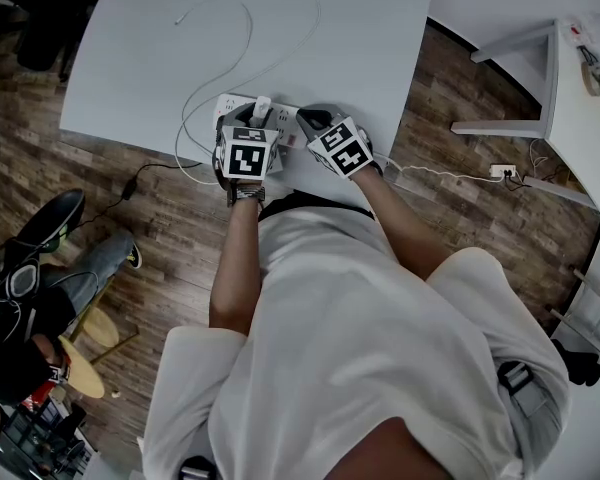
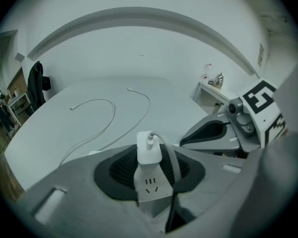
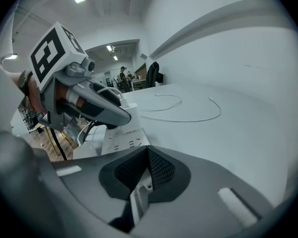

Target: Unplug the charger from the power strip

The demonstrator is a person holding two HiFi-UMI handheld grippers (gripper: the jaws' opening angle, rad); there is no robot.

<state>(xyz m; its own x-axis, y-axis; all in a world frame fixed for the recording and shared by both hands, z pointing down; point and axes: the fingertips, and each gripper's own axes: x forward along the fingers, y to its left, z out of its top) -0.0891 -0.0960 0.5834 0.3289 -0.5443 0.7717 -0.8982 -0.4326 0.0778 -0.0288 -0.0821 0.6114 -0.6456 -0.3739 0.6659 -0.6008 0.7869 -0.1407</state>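
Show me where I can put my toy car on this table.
The table is bare right of the white cable, and left of its loops. The near edge is crowded: the power strip, the charger between the jaws of the left gripper, and the right gripper beside it.

Head view: overhead, steep down, far off; table fills upper frame. Left gripper view: low, close on charger + strip, faces far wall, right gripper at frame right. Right gripper view: low, looks across the table, left gripper upper left. All 3 share strip + cable.
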